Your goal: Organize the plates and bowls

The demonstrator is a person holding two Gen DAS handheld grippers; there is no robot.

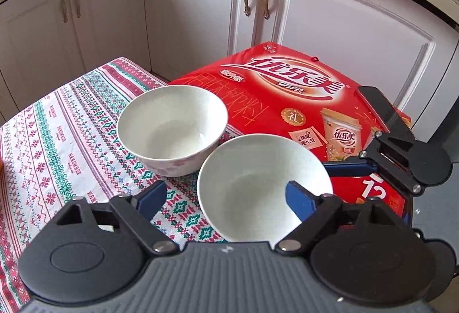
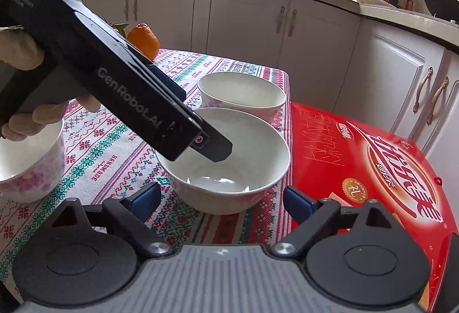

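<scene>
Two white bowls with pink flower print stand on the patterned tablecloth (image 1: 57, 141). The near bowl (image 1: 258, 186) sits between the fingers of my open left gripper (image 1: 226, 198), whose right finger (image 1: 301, 198) reaches inside it. The far bowl (image 1: 172, 126) stands behind it, apart. In the right wrist view my open right gripper (image 2: 221, 201) faces the near bowl (image 2: 229, 169) from just in front, empty. The left gripper's body (image 2: 129, 100) crosses above that bowl. The far bowl (image 2: 241, 92) stands behind. A third flowered bowl (image 2: 28, 163) sits at the left.
A red drink carton (image 1: 301, 92) lies against the table's right edge, also in the right wrist view (image 2: 373, 163). A tangerine (image 2: 143, 40) sits at the table's far side. White kitchen cabinets (image 1: 200, 11) stand behind. The right gripper (image 1: 401, 158) shows over the carton.
</scene>
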